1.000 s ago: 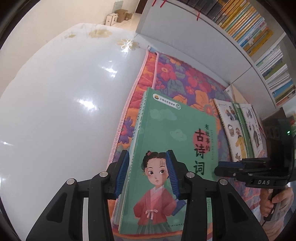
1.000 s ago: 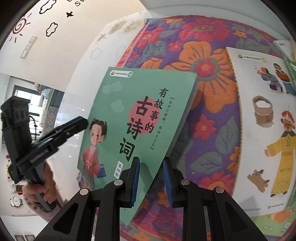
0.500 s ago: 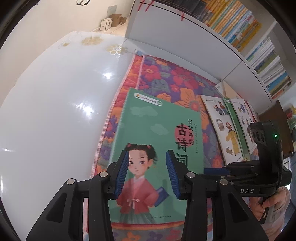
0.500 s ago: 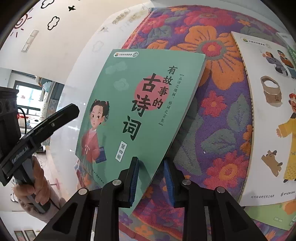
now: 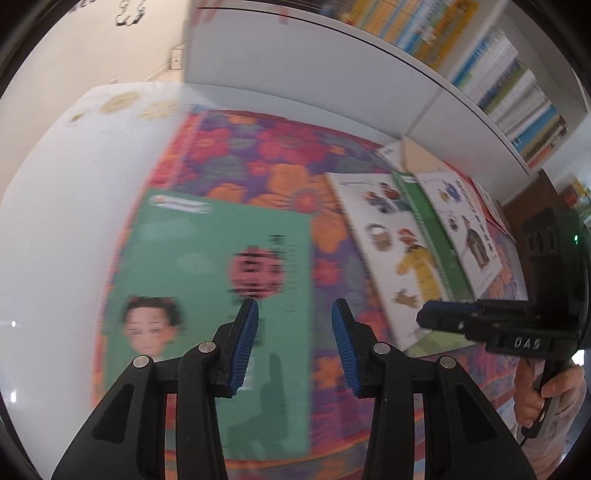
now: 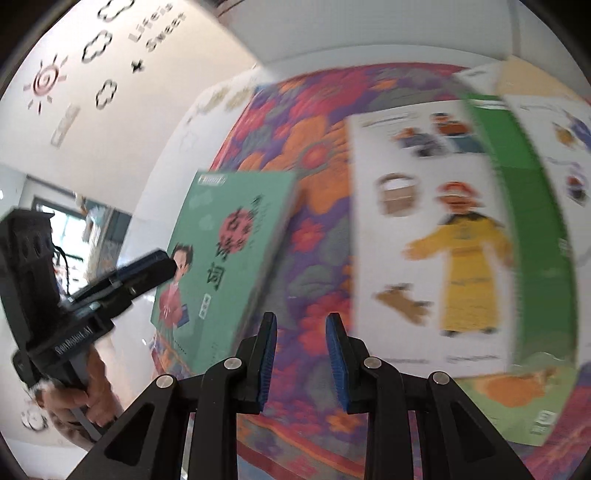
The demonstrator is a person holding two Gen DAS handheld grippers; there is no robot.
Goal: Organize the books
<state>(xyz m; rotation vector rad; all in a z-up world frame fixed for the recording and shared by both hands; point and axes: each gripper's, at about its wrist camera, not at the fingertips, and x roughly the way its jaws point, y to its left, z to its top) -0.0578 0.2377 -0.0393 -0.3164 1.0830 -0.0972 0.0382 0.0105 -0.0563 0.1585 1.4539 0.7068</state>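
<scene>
Since both grippers hover slightly open and empty, grip the thin, floppy green book by its spine edge.

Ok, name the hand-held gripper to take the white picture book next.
Right. The right hand-held gripper is open beside the white picture book; the left hand-held gripper hangs over the teal book.

"DAS" on right gripper, wall lettering "Sweet"
</scene>
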